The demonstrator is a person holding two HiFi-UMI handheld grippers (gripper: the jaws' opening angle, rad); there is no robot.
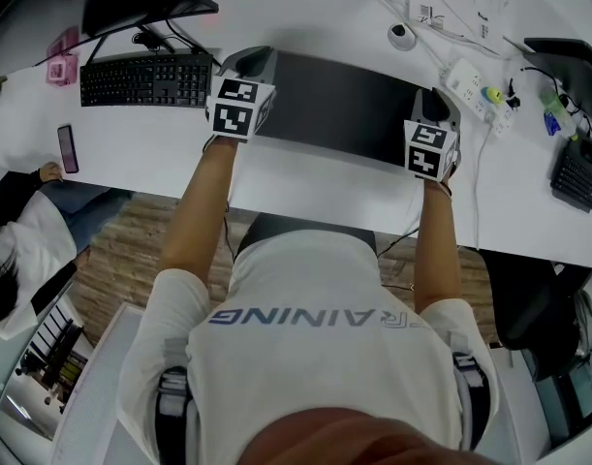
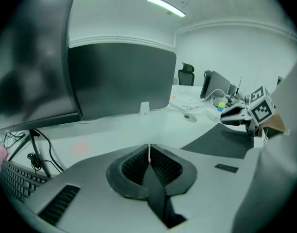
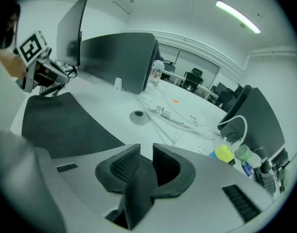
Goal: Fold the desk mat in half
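Observation:
A dark desk mat [image 1: 339, 105] lies across the white desk [image 1: 305, 187] in the head view. My left gripper [image 1: 252, 63] is at the mat's left end, my right gripper [image 1: 433, 103] at its right end. In the left gripper view the left gripper [image 2: 149, 155] is shut on a dark edge of the mat, which runs down out of the pads. In the right gripper view the right gripper [image 3: 146, 157] stands open: there is a gap between the pads, and a dark fold of mat [image 3: 136, 193] still lies low between them. The flat part of the mat [image 3: 61, 125] stretches toward the left gripper.
A black keyboard [image 1: 145, 78], a phone [image 1: 67, 148] and a pink item [image 1: 63, 66] lie left of the mat. A monitor [image 1: 131, 3] stands at the back left. A power strip [image 1: 475, 85], cables and a second keyboard [image 1: 578, 177] sit at the right. A seated person [image 1: 15, 231] is at the far left.

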